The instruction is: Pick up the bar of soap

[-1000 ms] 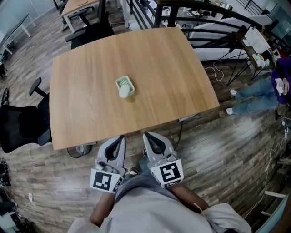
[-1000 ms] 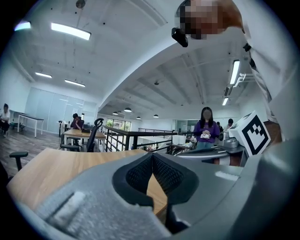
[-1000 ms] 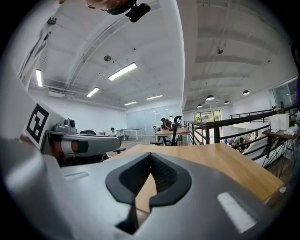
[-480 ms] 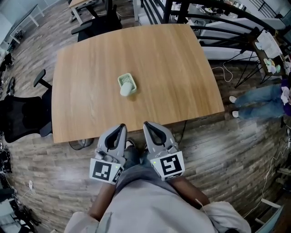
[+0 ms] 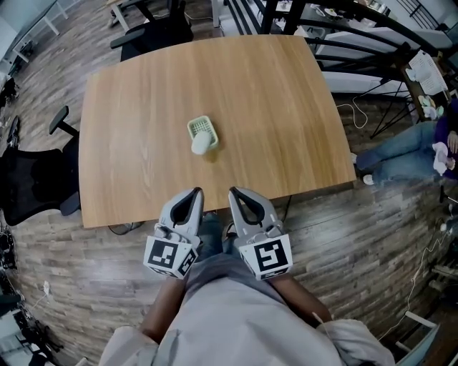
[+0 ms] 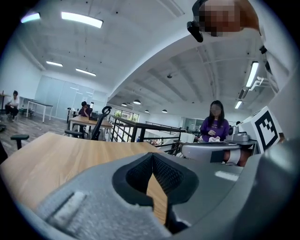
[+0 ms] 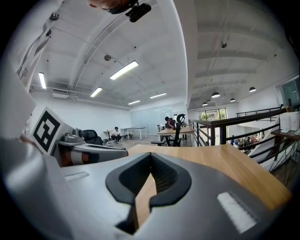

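Note:
A white bar of soap (image 5: pixel 201 144) lies on the wooden table (image 5: pixel 286 114), against the near end of a pale green slotted soap dish (image 5: pixel 202 128), near the table's middle. My left gripper (image 5: pixel 195 193) and right gripper (image 5: pixel 235 192) are side by side at the table's near edge, tips just over it and well short of the soap. Both are shut with nothing between the jaws. In the left gripper view the left gripper (image 6: pixel 152 155) looks low across the tabletop, as the right gripper (image 7: pixel 150 155) does in the right gripper view. Neither of these two views shows the soap.
A black office chair (image 5: pixel 32 187) stands off the table's left side. A seated person (image 5: pixel 404 150) and cables are on the floor to the right. A black railing (image 5: pixel 336 18) and more desks lie beyond the far edge. A person in purple (image 6: pixel 214 127) is in the left gripper view.
Both grippers have moved forward from over the floor to the table's near edge, still shut. The soap and the dish have not moved on the table.

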The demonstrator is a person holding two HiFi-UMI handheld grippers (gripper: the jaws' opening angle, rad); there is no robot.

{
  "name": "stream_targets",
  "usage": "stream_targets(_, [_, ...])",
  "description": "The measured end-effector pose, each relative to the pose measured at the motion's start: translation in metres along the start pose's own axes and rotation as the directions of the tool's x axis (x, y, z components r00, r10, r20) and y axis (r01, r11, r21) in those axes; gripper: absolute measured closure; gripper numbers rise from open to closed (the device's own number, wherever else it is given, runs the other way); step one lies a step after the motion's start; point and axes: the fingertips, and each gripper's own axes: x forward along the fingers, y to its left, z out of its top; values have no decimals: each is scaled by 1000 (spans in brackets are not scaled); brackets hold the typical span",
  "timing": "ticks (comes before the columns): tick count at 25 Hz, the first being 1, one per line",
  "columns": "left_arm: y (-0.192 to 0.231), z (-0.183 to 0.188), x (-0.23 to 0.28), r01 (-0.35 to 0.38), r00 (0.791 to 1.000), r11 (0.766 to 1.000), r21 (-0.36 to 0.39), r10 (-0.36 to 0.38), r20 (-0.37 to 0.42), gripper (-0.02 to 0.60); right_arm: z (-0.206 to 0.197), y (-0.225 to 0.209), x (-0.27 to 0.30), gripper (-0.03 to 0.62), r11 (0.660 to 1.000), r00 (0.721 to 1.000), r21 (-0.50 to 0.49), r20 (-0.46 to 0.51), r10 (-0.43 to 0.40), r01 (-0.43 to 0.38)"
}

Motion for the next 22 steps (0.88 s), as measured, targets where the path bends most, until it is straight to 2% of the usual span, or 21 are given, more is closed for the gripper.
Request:
stream_targets(13, [67, -27, 47, 33, 996, 992, -119, -43, -79, 581, -17, -8, 82, 591, 999, 994, -46, -106, -6, 1])
stream_targets(22, [109, -55, 69, 78, 983, 964, -252, -117, -140, 581, -32, -4, 136, 592, 998, 985, -64, -166, -38, 28])
